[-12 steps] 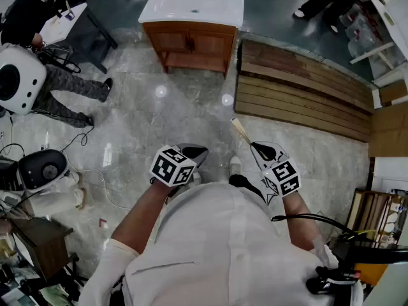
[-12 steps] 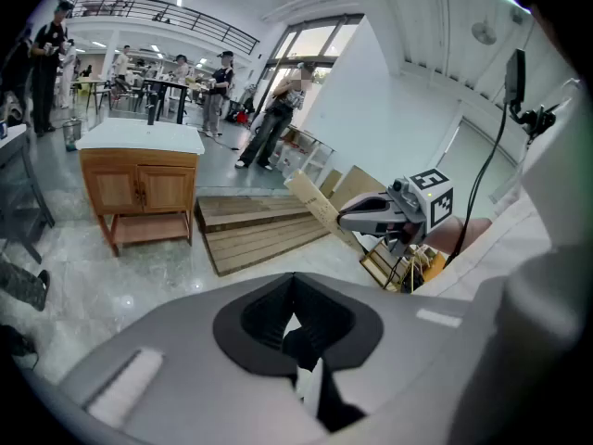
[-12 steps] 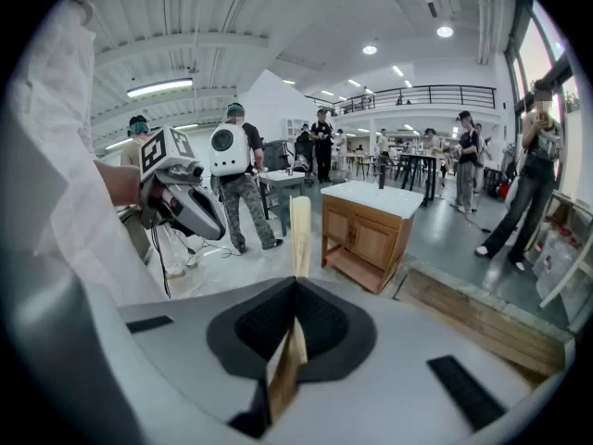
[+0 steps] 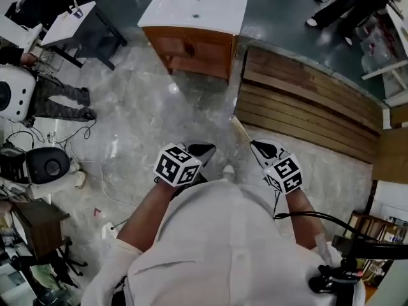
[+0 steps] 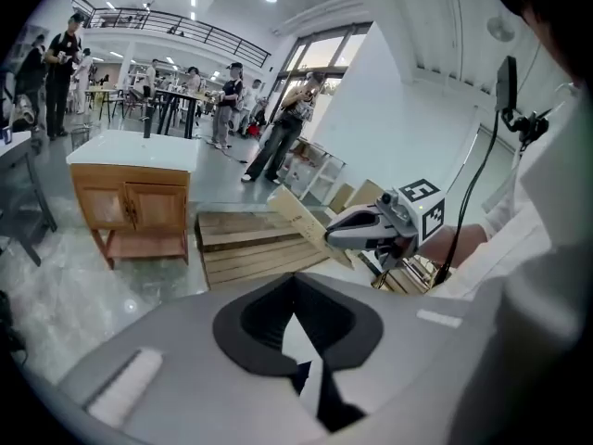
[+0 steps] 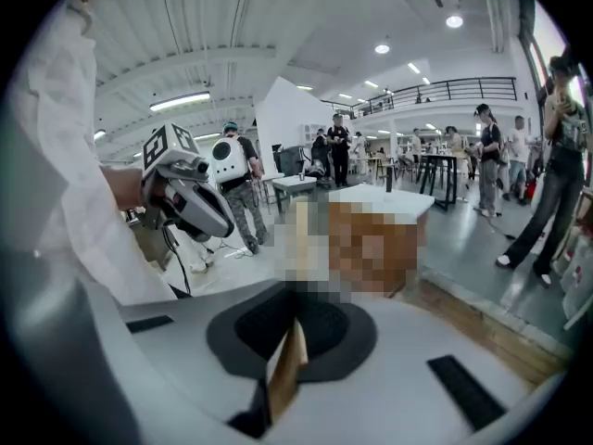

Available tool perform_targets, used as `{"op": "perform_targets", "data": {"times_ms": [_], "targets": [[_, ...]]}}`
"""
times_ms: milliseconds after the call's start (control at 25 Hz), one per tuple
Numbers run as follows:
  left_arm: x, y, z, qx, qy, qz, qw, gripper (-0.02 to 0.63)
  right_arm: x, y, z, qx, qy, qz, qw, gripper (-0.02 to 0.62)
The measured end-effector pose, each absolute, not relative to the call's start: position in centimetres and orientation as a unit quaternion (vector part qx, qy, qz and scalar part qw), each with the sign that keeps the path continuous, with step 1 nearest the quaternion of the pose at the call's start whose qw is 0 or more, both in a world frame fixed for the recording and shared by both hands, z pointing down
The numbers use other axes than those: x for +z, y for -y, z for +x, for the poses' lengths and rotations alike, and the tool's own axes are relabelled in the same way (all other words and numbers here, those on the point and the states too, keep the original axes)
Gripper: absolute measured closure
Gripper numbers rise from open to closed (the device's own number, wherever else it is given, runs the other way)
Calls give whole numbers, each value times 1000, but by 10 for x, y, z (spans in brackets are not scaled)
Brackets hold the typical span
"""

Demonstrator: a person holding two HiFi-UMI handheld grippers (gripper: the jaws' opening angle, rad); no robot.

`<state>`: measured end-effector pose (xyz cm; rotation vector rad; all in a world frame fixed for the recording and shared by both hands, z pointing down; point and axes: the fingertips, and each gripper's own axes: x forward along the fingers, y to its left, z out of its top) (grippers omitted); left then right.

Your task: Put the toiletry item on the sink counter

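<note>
Claws: right claw (image 4: 258, 146) tight on a flat tan toiletry item (image 4: 240, 131), left claw (image 4: 203, 150) pressed together.

Bright ceiling lamps (image 6: 453, 21) lit the hall evenly, and their glare showed as white spots on the glossy marble floor (image 4: 172, 89). Both gripper views were fisheye-bent with black corners. A mosaic patch blurred the right gripper view's middle.

The head view looks steeply down over the person's shoulders (image 4: 223, 234), with the sink cabinet (image 4: 191, 18) far ahead. Each gripper view rides close behind its jaws, facing that cabinet too. The left one catches the right gripper (image 5: 338, 235), the right one the left gripper (image 6: 218, 225).
</note>
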<state>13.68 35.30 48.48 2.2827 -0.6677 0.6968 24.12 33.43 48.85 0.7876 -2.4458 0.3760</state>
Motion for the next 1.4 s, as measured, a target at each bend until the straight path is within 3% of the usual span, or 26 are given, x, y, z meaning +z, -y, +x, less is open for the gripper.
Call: {"op": "perform_targets", "data": {"times_ms": [520,1040,1400], "targets": [[504,-268,119,270,273,856,346,600,507,-242,222,168,916,270,245,589],[488,-76,16,258,234,879,325,600,486,-46,129,126,899,296,298,589],[498,-3,-47,242,257,867,351,600,481,65,87,89,898,291,319,589]]}}
